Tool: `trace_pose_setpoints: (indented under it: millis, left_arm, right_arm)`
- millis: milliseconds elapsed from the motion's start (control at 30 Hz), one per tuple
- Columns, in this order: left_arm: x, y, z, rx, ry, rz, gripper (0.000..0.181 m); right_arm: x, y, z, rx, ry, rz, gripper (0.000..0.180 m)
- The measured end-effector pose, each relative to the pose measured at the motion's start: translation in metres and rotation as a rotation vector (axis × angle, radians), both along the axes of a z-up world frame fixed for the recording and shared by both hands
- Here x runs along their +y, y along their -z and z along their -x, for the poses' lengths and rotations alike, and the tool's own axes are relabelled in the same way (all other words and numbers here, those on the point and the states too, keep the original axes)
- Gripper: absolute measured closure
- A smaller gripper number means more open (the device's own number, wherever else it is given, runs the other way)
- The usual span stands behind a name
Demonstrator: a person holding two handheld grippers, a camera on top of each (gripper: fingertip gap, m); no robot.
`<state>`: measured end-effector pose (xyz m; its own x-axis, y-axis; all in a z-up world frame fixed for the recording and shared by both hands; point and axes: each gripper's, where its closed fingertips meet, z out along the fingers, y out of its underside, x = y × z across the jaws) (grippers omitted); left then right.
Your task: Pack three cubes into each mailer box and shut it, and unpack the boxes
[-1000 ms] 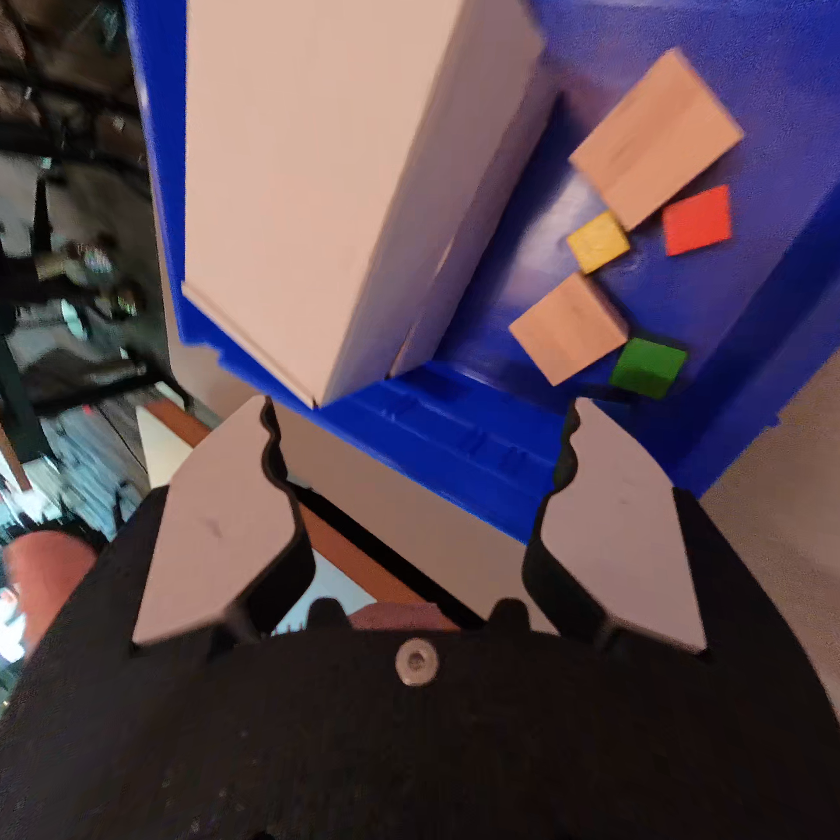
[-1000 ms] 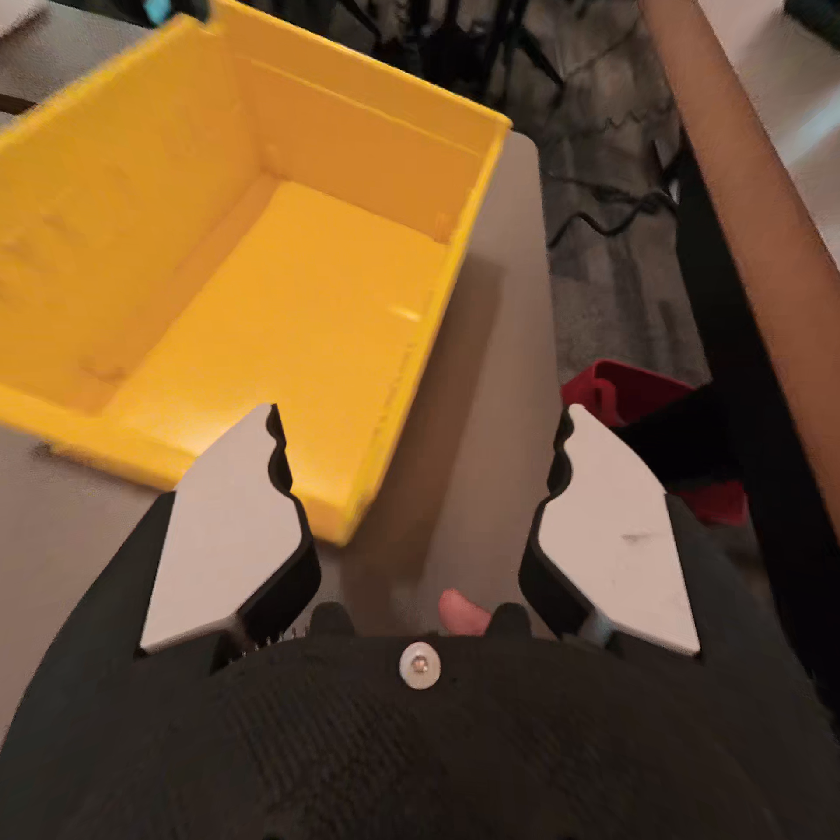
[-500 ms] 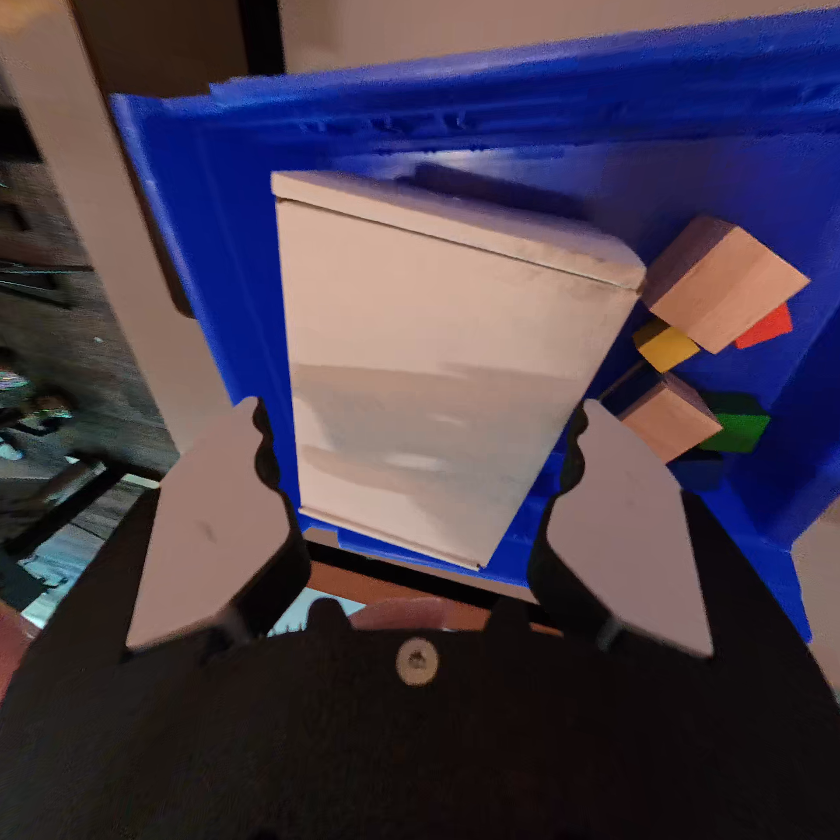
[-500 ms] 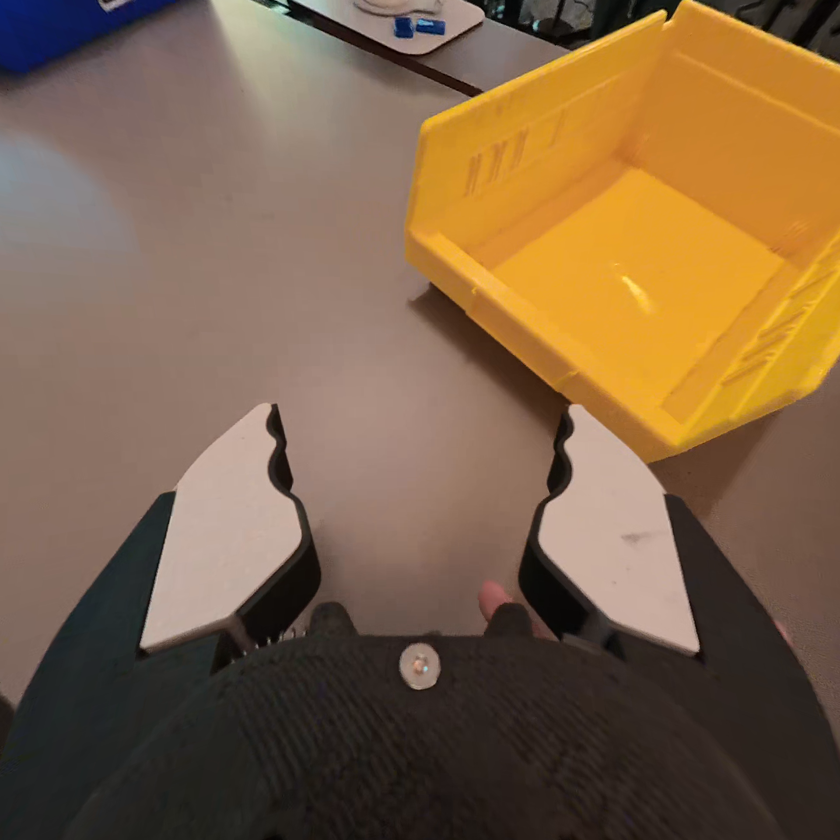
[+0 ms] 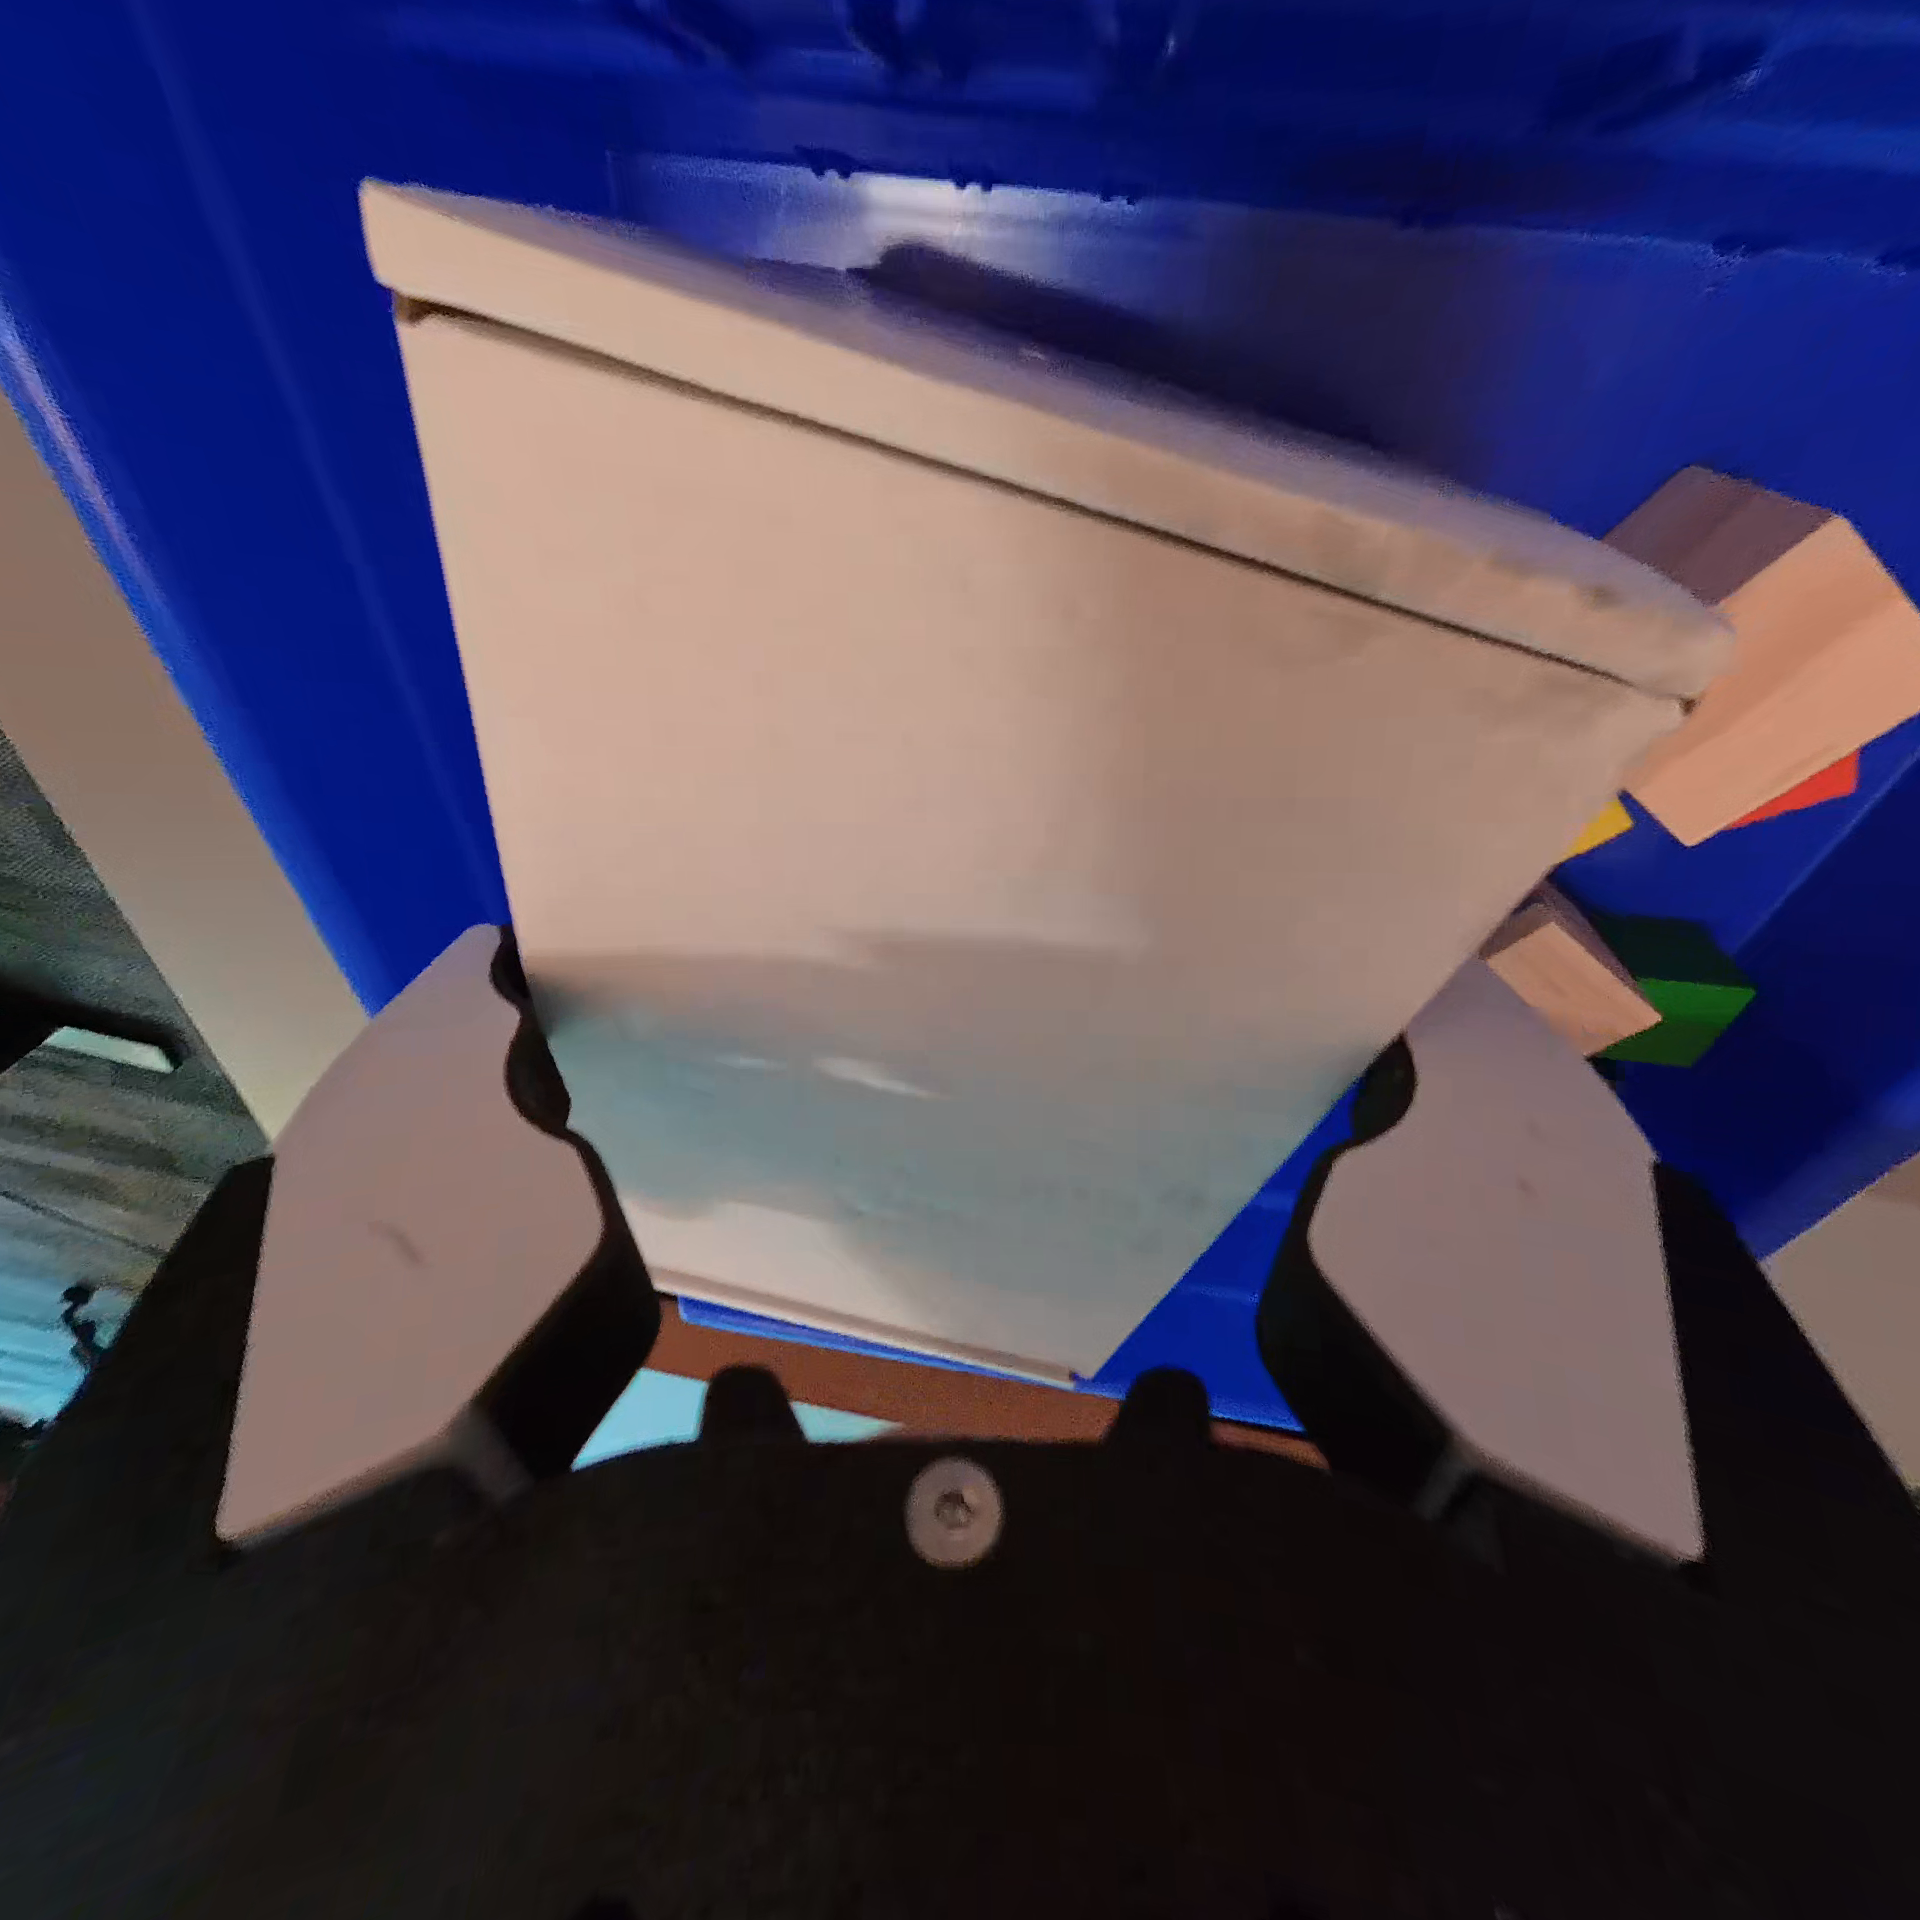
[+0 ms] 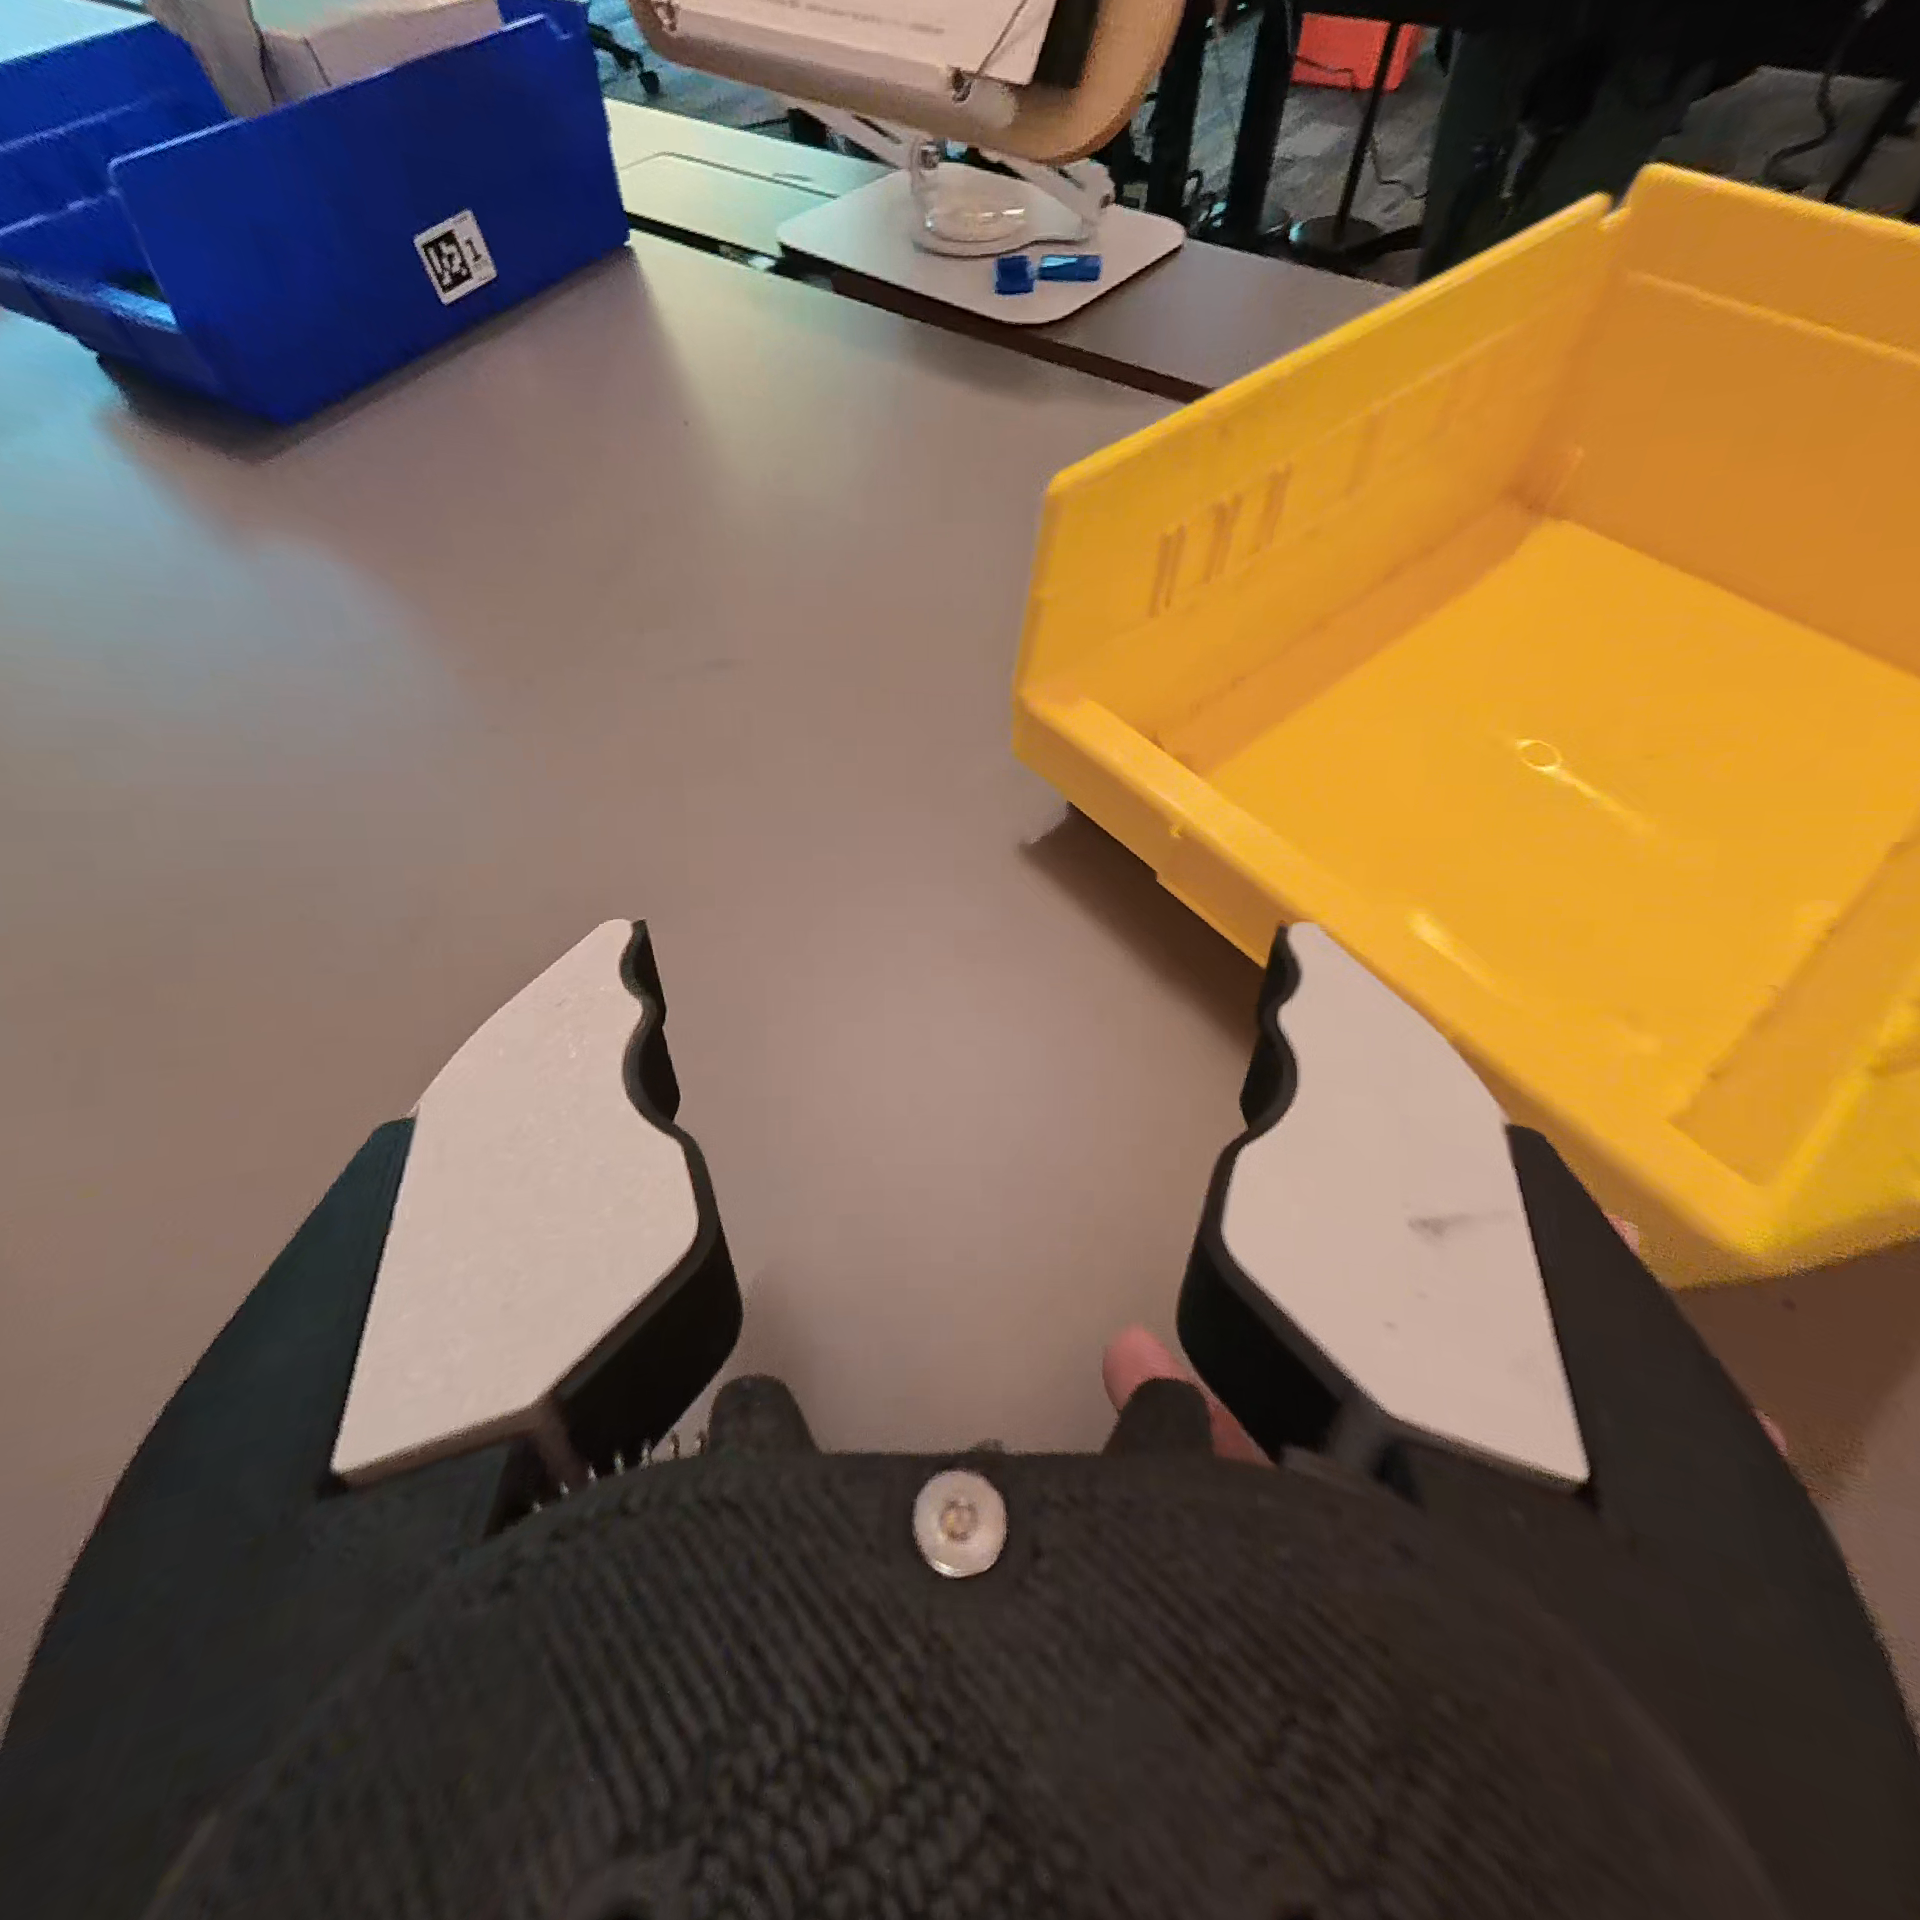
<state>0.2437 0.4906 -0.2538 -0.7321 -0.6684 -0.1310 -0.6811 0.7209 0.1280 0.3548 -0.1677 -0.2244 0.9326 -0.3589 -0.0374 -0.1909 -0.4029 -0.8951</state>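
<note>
Reaching into the blue bin (image 5: 260, 582), the left gripper (image 5: 956, 1049) had its fingers spread wide on either side of the white mailer box (image 5: 935, 790), which sat closed inside the bin; couldn't tell if the pads were actually touching it, so not gripping as far as I could see. Squeezed in beside the box were two plain wooden blocks (image 5: 1787, 675) plus a green cube (image 5: 1683, 1013), a red cube (image 5: 1813, 790) and a sliver of a yellow cube (image 5: 1600, 826). Meanwhile the right gripper (image 6: 961, 956) hung wide open with nothing in it above the grey table (image 6: 520, 675), just beside the yellow bin (image 6: 1299, 852).
</note>
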Motion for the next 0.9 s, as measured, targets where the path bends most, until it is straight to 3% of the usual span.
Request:
trace_pose_setpoints:
  millis: [200,367,467,567,700,900]
  left_arm:
    - [-0.003,-0.025,0.006,-0.060,-0.008,-0.078,0.035]
    - [-0.043,-0.076,0.024,-0.115,-0.078,-0.078,0.035]
    - [-0.104,-0.097,0.036,-0.156,-0.146,-0.056,0.035]
    - [-0.199,-0.092,0.055,-0.165,-0.115,0.048,0.035]
    - [-0.312,-0.048,0.090,-0.097,-0.039,0.109,0.035]
    - [-0.417,0.026,0.106,-0.097,-0.016,0.077,0.035]
  right_arm:
    - [0.023,-0.006,-0.001,-0.035,0.023,0.056,0.077]
    - [0.043,-0.020,0.021,-0.104,-0.041,0.032,0.083]
    - [0.052,-0.024,0.025,-0.134,-0.032,0.050,0.088]
    - [0.068,-0.040,0.025,-0.167,0.022,-0.012,0.091]
    - [0.095,-0.051,0.045,-0.111,-0.025,-0.091,0.096]
    - [0.113,-0.023,0.075,0.053,-0.122,0.053,0.094]
